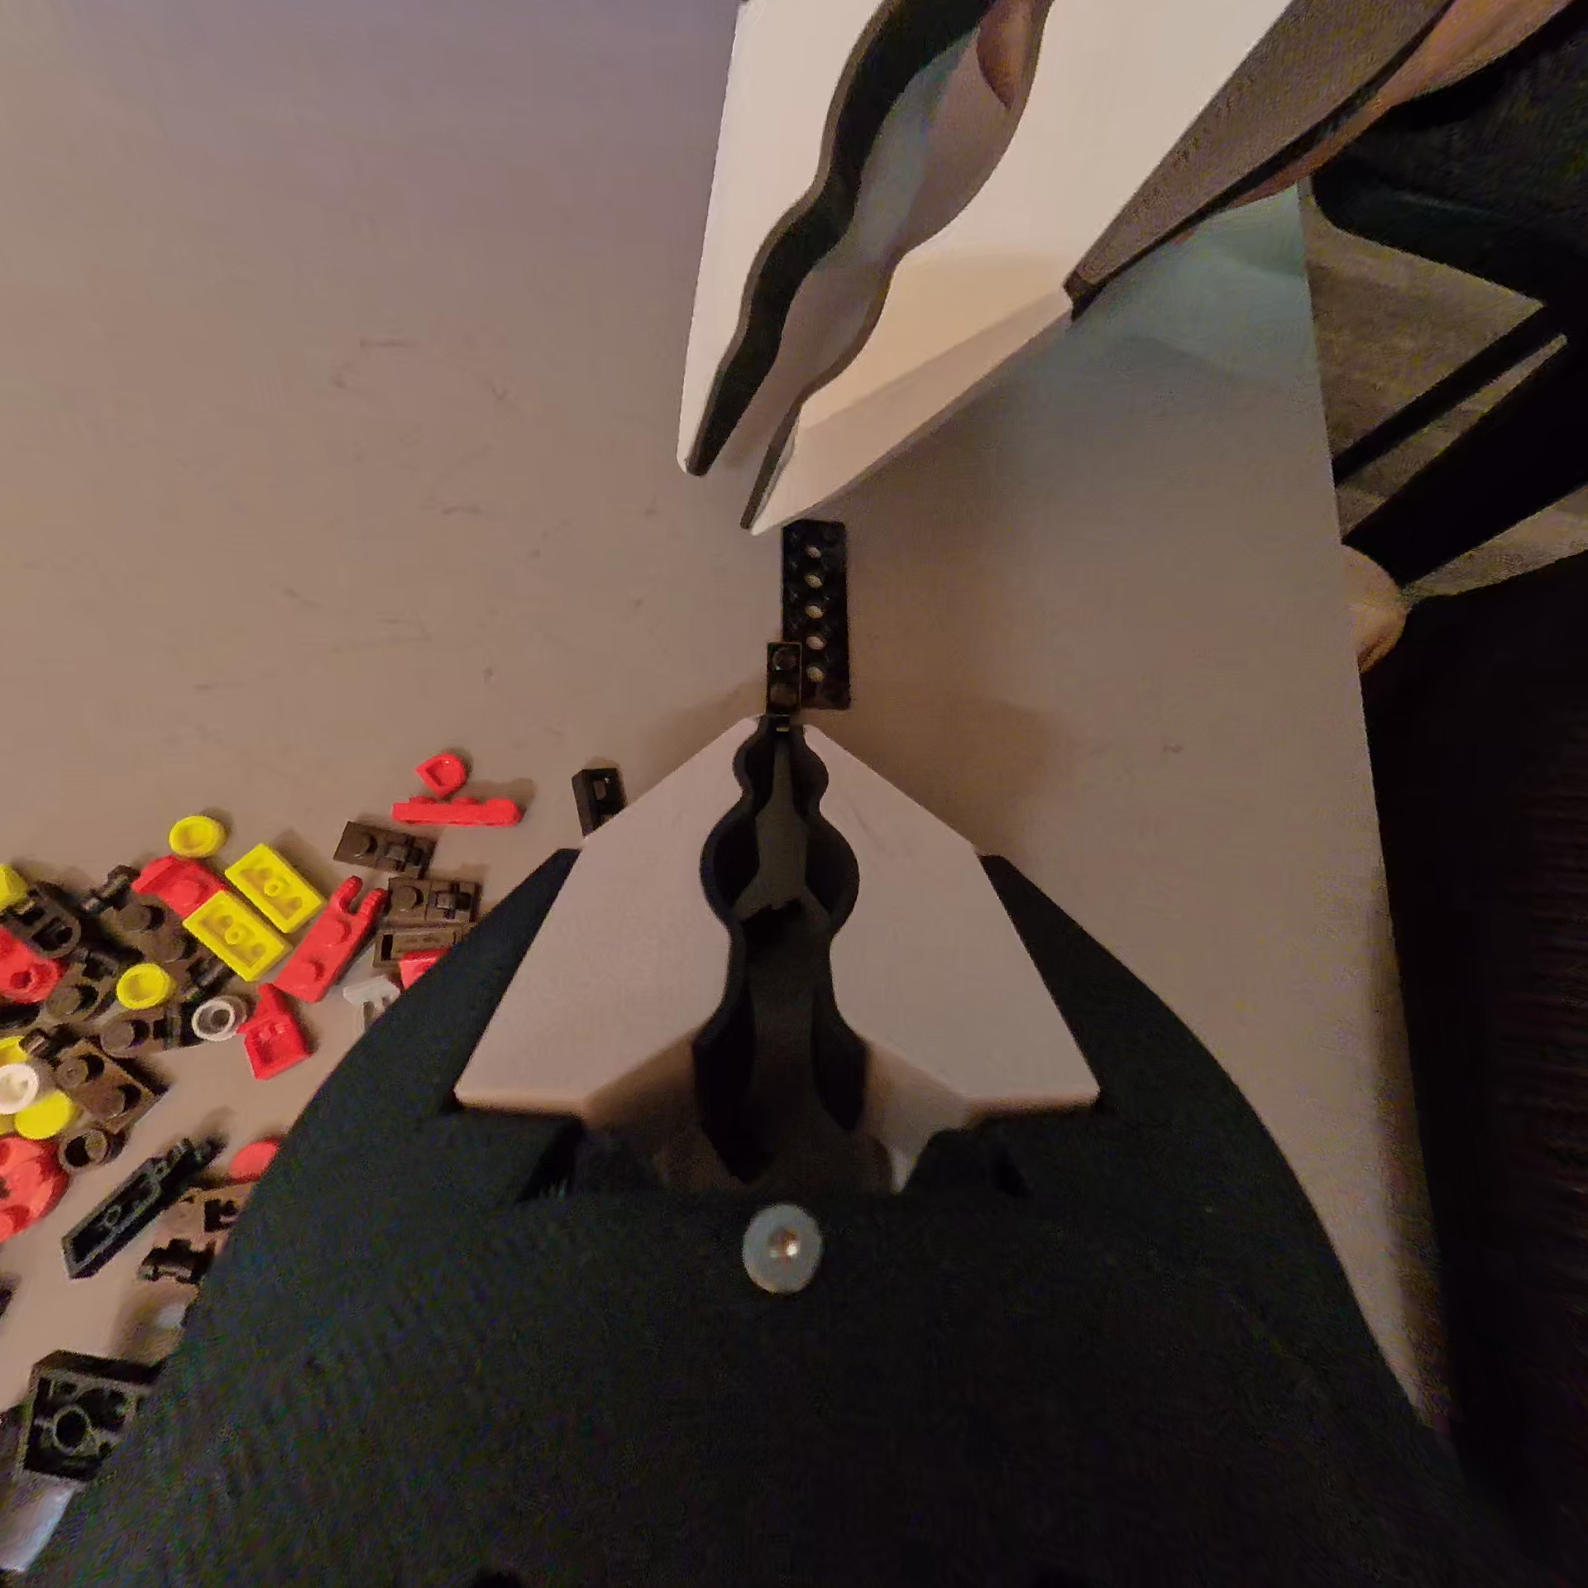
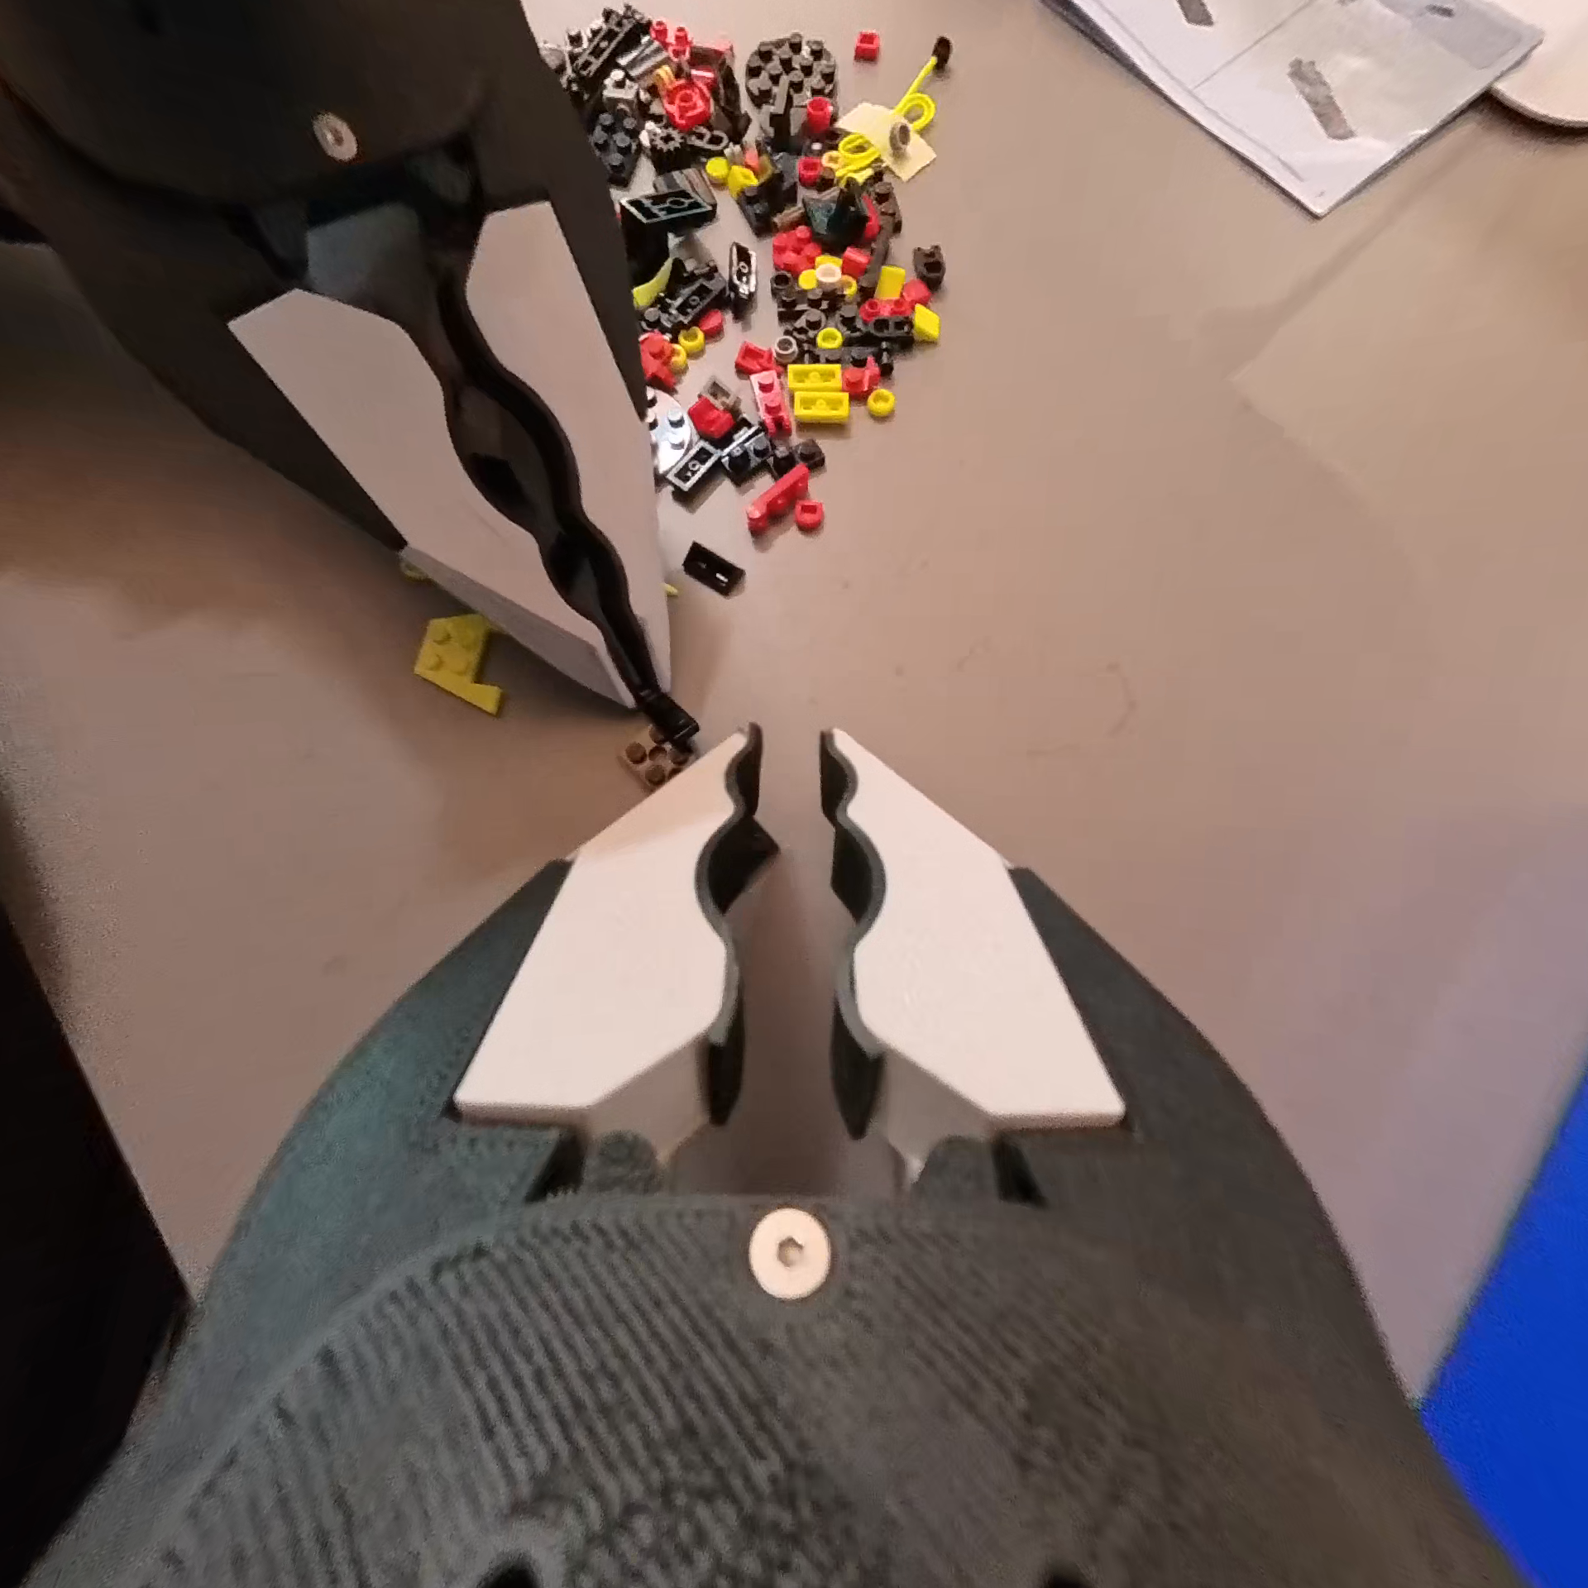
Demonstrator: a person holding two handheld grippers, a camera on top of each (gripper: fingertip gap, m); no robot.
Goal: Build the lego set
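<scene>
Pinching a small black piece (image 1: 783,679) at its tips, the left gripper (image 1: 780,726) holds it against a long black plate (image 1: 815,614) on the table (image 1: 344,387). From the right wrist, the right gripper (image 2: 790,746) is apart with nothing in it, just beside that plate (image 2: 657,756).

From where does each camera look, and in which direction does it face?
Left wrist view: on the left gripper, facing down its shut fingers at a small black piece over the black plate.
Right wrist view: on the right gripper, open, facing the brick pile.
Shared: each shows the other gripper, the plate and the table.
</scene>
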